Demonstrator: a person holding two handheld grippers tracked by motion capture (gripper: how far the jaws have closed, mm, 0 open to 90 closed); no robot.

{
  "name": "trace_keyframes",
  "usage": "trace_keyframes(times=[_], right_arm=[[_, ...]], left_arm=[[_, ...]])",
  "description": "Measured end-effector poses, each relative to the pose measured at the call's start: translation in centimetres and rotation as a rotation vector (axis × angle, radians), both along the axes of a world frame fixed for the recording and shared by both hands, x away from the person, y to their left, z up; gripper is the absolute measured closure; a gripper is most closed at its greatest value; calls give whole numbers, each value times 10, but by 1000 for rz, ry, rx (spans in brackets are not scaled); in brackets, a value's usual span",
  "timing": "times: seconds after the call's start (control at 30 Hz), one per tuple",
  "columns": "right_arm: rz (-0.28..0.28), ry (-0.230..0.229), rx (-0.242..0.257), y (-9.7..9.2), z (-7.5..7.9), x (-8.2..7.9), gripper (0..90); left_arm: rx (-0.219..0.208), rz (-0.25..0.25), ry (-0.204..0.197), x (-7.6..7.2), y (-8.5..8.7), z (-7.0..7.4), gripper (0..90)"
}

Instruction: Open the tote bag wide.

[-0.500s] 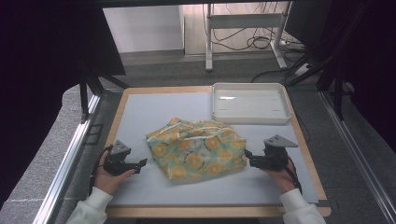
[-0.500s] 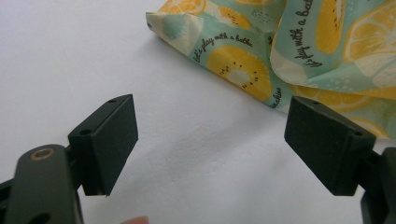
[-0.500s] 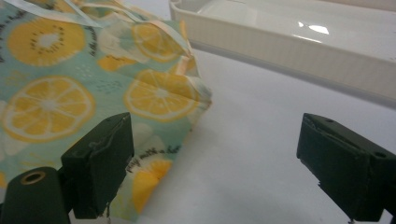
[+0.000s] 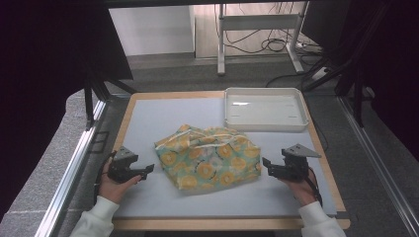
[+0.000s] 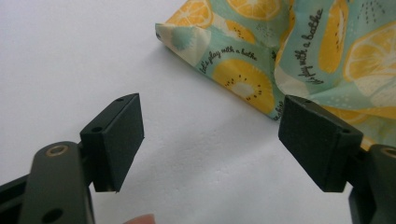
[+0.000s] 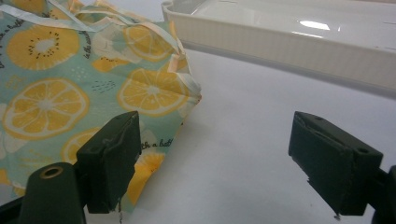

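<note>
A crumpled cloth (image 4: 207, 156) printed with orange and lemon slices on pale green lies in the middle of the grey mat. The left gripper (image 4: 146, 170) rests low at the cloth's left side, a short gap away, jaws open with nothing between them. In the left gripper view (image 5: 210, 140) the cloth (image 5: 299, 51) fills the upper right, beyond the jaws. The right gripper (image 4: 267, 165) sits just off the cloth's right edge, jaws open. In the right gripper view (image 6: 215, 161) the cloth's corner (image 6: 93, 84) lies behind the left jaw, with bare mat between the jaws.
A white shallow tray (image 4: 265, 109) stands at the back right of the mat, also in the right gripper view (image 6: 299, 42). The grey mat (image 4: 163, 113) lies on a wooden board with metal rails at both sides. Table legs and cables stand beyond the far edge.
</note>
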State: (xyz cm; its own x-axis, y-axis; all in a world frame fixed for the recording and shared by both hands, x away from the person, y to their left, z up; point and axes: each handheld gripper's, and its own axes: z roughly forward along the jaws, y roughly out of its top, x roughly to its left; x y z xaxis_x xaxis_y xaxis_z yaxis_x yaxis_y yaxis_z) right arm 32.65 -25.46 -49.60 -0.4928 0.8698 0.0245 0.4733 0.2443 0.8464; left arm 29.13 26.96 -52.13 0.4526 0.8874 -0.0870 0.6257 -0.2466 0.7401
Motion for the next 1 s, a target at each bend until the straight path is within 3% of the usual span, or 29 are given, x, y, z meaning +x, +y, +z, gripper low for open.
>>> trace_keyframes(times=[0.33,0.57,1.0], right_arm=[[6,-13,-22,7,0,-2,187],[3,-7,-24,5,-1,0,215],[1,-1,-35,5,-1,-1,216]], left_arm=[[-20,-5,-18,-6,2,3,248],[-28,-5,3,-3,3,3,276],[-32,-7,-3,-6,2,12,280]])
